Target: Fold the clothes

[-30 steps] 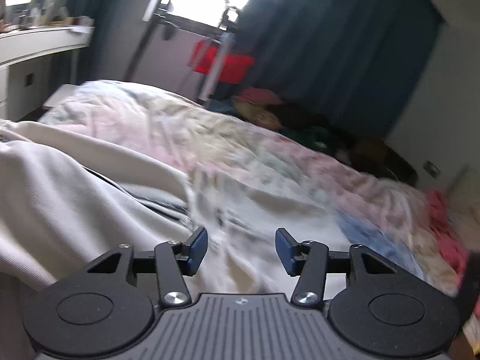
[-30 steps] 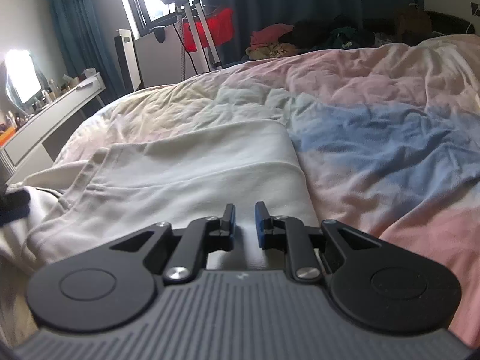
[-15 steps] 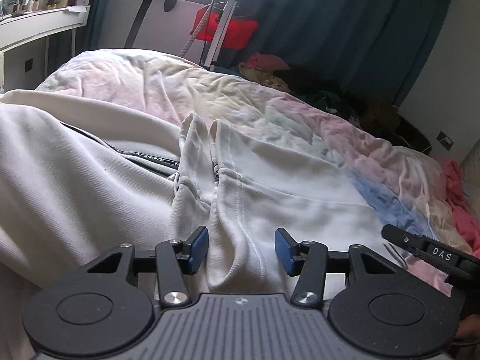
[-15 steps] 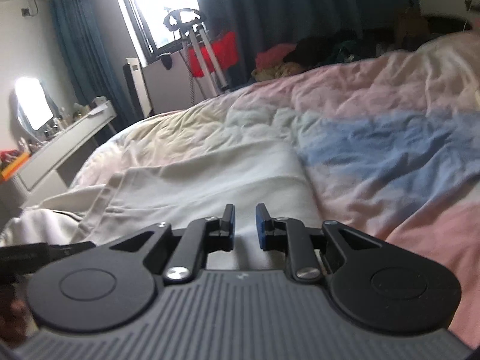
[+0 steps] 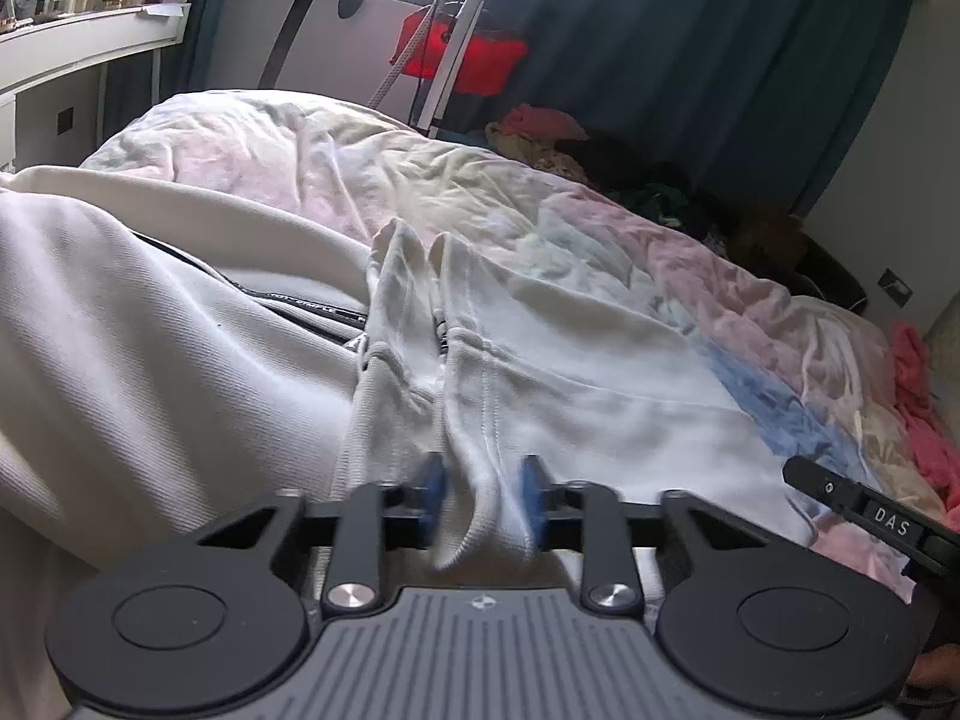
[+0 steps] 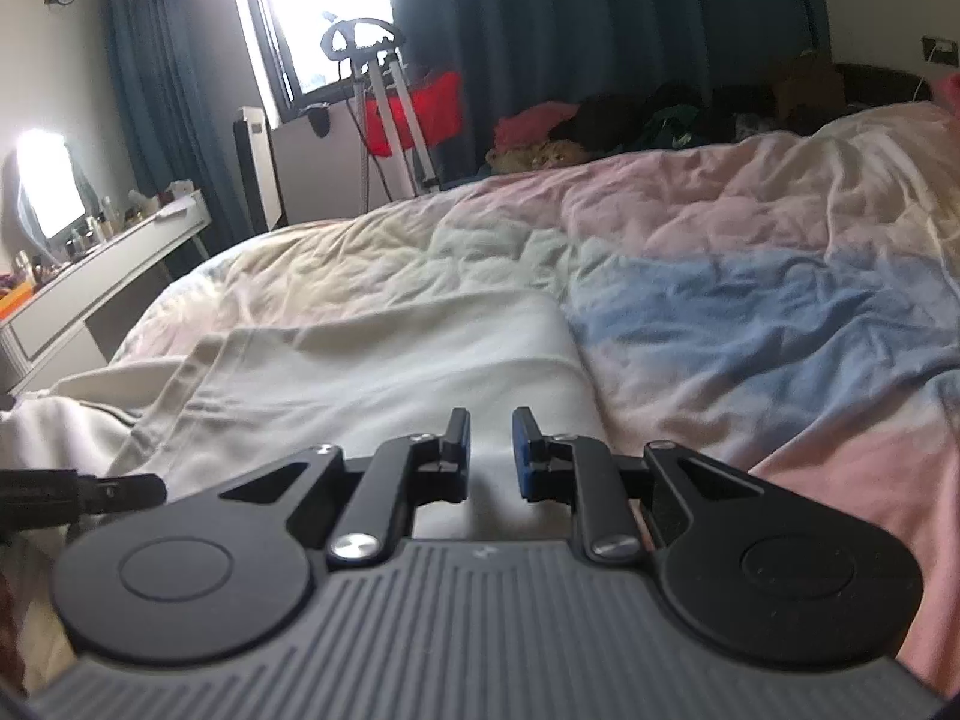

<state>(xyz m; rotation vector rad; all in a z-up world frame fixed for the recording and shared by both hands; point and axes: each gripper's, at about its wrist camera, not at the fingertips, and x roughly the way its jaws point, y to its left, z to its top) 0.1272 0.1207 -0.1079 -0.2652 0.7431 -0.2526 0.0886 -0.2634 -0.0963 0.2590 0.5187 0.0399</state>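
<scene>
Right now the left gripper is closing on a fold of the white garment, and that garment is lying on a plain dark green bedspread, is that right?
Not quite. The left gripper is closing with a fold of the white garment between its jaws, but the bedspread is not plain dark green: it is a pastel patchwork of pink, cream and blue. Both wrist views show it.

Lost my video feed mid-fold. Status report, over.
Left gripper closing on a fold of the white cotton garment. Right gripper nearly shut over its far edge, grip unclear. Cream ribbed garment lies alongside; nothing blocking.
</scene>
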